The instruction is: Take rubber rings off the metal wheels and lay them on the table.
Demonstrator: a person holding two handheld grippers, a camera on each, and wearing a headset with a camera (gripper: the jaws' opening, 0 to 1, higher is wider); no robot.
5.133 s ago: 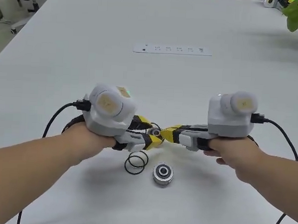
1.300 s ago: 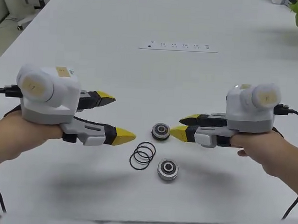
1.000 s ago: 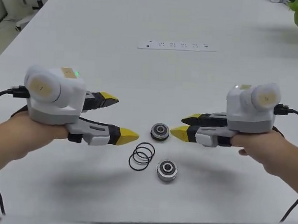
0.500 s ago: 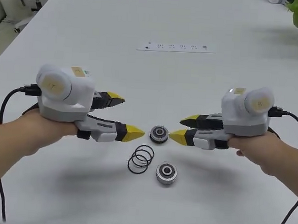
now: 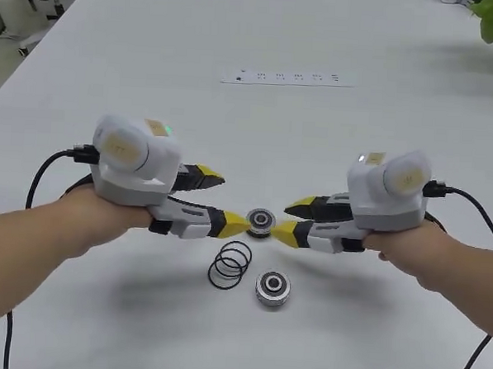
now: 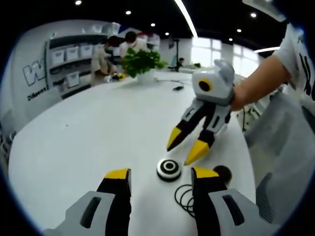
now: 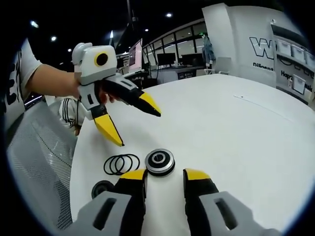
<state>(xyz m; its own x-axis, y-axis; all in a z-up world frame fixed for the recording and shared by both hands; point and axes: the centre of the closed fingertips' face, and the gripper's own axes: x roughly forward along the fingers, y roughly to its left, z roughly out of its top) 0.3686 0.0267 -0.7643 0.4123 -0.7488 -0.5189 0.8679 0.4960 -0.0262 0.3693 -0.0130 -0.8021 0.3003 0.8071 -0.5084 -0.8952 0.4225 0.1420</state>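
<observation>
Squarely between left gripper (image 5: 231, 202) and right gripper (image 5: 283, 219) sits a metal wheel (image 5: 261, 221).

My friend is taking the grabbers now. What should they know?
Left gripper: open, empty.
Right gripper: open, empty.
Their jaws point at each other with one wheel between the tips.
The other wheel sits nearer, beside the rings, which lie overlapping on the table.
Done: those rings are off.
Left: the wheel between the tips shows a dark band round its rim, maybe a ring; check it and pull it off.
</observation>
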